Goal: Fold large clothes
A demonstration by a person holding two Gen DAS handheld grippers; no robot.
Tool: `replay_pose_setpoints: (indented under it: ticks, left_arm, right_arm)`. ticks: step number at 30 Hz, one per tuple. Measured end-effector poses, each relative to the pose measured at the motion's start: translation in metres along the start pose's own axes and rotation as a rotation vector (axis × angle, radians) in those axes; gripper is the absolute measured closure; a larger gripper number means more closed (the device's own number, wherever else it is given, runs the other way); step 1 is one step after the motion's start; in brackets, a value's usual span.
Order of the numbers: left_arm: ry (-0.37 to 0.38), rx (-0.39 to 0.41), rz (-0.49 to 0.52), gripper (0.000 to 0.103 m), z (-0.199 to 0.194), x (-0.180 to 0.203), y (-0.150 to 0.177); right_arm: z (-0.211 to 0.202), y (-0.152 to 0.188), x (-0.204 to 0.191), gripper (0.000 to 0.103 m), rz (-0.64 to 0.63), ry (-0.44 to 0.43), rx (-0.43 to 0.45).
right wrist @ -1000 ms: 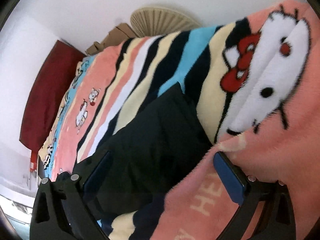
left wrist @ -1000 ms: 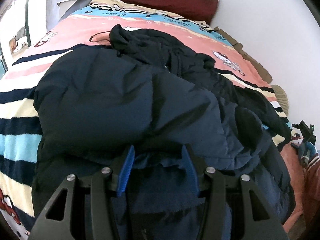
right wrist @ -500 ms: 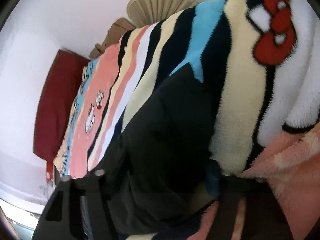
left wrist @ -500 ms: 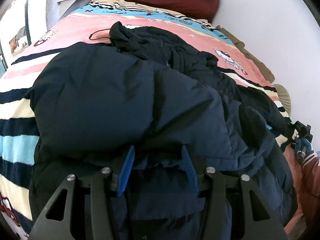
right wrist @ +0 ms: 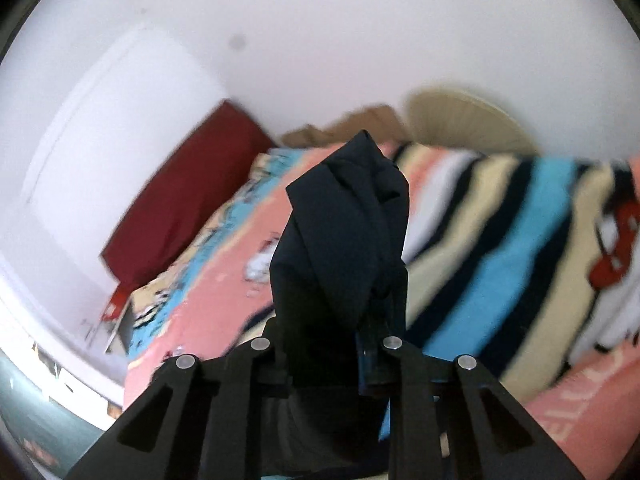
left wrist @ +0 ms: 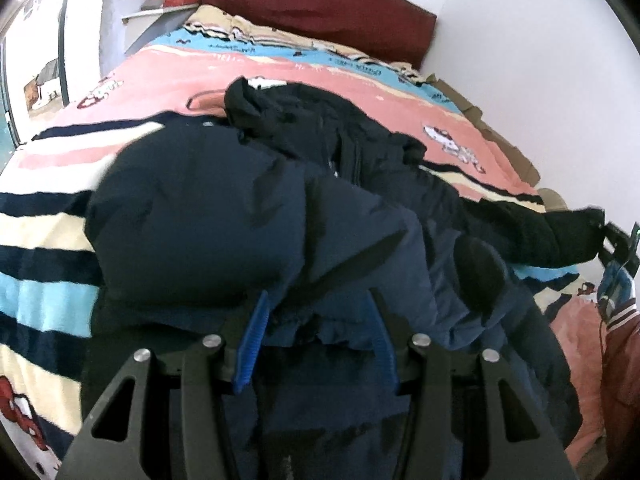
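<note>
Since the frame a second ago, the right claw (right wrist: 332, 344) has left the blanket and risen with a bunched fold of dark cloth, where before its jaws stood wide around the flat sleeve end. Now those jaws are closing on that fold, which stands up between them as a peaked wad against the white wall (right wrist: 320, 40). From the left wrist view the same claw shows at the far right edge, gripping the black sleeve (left wrist: 520, 224) and drawing it out level above the bed.

Left claw (left wrist: 318, 332) has hardly moved. Its blue pads (left wrist: 252, 344) stand about half apart with the navy hem bunched between them, and they appear to press on it.

The padded navy jacket (left wrist: 224, 220) lies in a heap across the middle of the bed, on the striped cartoon blanket (left wrist: 48, 264), with the left sleeve folded over the body. A black hooded part (left wrist: 304, 120) lies crumpled towards the dark red headboard (left wrist: 320, 16). A red sleeve with a striped cuff (left wrist: 620, 340) shows at the right edge, behind the right claw. A pale woven fan (right wrist: 464, 120) leans by the wall beyond the bed.
</note>
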State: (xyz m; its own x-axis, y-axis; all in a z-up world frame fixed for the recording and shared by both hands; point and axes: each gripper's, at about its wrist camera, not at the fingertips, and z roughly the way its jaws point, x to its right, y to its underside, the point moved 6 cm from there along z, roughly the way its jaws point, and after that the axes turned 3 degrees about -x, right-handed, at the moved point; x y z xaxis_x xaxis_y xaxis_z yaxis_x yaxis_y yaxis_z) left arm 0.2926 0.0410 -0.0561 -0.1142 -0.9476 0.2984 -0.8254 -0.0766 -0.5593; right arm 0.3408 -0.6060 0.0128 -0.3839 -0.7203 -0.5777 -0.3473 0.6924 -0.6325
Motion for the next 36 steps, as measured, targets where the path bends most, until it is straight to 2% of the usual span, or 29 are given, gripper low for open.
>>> replay_pose_setpoints:
  ticks: [5, 10, 14, 18, 24, 27, 31, 36]
  left_arm:
    - [-0.009, 0.039, -0.019, 0.056, -0.026, -0.008, -0.001]
    - [-0.023, 0.071, -0.046, 0.056, -0.053, -0.02, 0.002]
    - [-0.04, 0.088, -0.069, 0.056, -0.072, -0.032, 0.008]
    - [-0.042, 0.117, -0.091, 0.056, -0.093, -0.047, 0.012]
    - [-0.051, 0.133, -0.141, 0.056, -0.107, -0.075, 0.024]
    - [-0.055, 0.127, -0.164, 0.056, -0.105, -0.087, 0.031]
    - [-0.058, 0.113, -0.186, 0.056, -0.099, -0.096, 0.039]
    - [-0.056, 0.104, -0.201, 0.056, -0.093, -0.098, 0.042]
  right_arm:
    - [-0.024, -0.006, -0.086, 0.082, -0.13, -0.137, 0.026]
    - [-0.042, 0.011, -0.18, 0.082, -0.271, -0.269, -0.006]
    - [-0.047, 0.05, -0.252, 0.082, -0.421, -0.336, -0.065]
    - [-0.039, 0.108, -0.315, 0.082, -0.586, -0.366, -0.146]
    - [-0.02, 0.192, -0.364, 0.082, -0.741, -0.373, -0.252]
    - [-0.017, 0.243, -0.373, 0.082, -0.827, -0.371, -0.307]
    - [-0.008, 0.302, -0.376, 0.082, -0.944, -0.354, -0.373]
    - [0.0, 0.375, -0.367, 0.082, -1.144, -0.289, -0.427]
